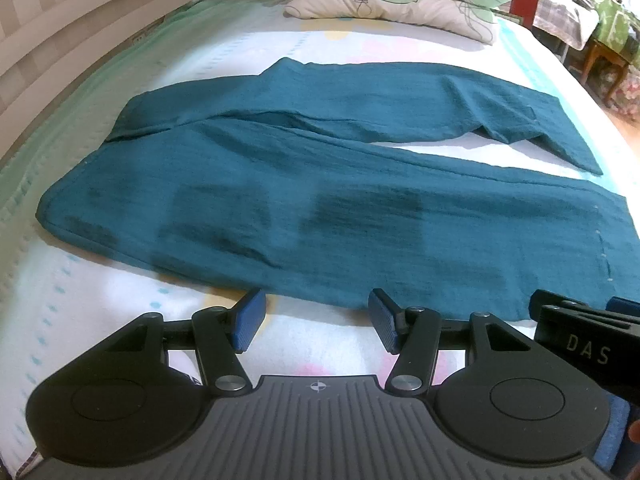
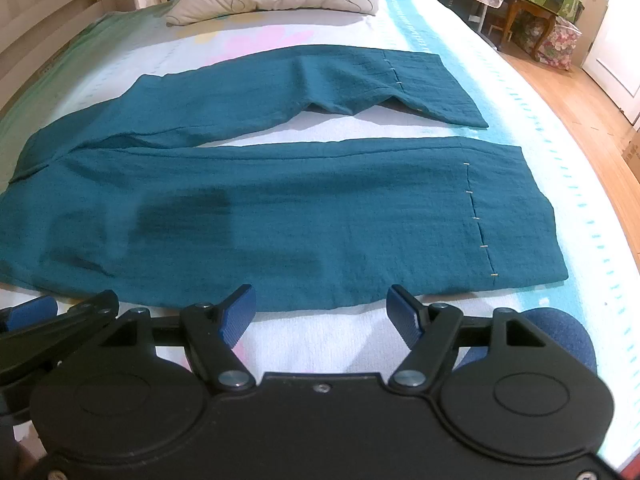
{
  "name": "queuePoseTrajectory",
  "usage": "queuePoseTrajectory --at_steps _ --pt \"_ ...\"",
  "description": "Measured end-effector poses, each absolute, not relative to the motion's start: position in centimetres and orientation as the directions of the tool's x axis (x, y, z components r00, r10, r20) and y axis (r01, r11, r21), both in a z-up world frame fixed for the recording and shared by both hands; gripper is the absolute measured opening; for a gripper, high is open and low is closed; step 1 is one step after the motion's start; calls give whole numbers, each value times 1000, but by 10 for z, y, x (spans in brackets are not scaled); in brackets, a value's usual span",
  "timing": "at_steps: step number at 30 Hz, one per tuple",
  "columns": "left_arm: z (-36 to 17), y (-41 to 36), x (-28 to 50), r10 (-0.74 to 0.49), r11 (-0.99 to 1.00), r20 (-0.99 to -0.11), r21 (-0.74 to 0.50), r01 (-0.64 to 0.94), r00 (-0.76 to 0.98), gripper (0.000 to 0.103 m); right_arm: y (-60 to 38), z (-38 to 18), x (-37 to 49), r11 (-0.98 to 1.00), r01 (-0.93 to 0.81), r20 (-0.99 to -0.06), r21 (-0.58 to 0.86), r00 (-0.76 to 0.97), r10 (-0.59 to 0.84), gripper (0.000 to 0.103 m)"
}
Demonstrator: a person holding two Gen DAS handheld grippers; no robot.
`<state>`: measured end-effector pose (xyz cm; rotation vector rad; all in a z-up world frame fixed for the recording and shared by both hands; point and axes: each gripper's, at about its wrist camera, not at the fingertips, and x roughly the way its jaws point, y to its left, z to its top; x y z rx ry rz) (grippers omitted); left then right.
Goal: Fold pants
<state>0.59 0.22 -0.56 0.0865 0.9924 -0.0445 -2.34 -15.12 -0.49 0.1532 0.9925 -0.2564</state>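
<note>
Both grippers poised, spread and empty, at the near hem of unfolded pants.

The left gripper [image 1: 316,316] and right gripper [image 2: 322,310] hover with jaws apart just short of the teal pants [image 2: 280,216], which lie flat on the bed [image 2: 500,100], waist to the left, legs splayed rightward. The crinkled cloth looks light, limp and unslippery; likely best pinched at the near leg's side edge, near waist and cuff.

From my right wrist view, the pants [image 2: 280,208] run off the left edge, waistband cut. The left gripper [image 2: 36,312] is only partly in frame, so its jaws are unreadable there.
</note>
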Motion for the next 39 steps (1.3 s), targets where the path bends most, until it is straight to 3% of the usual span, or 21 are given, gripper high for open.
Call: queuePoseTrajectory --at_steps 39 --pt "-12 2 6 13 994 -848 69 86 530 56 -149 -10 -25 963 268 -852 22 509 -123 73"
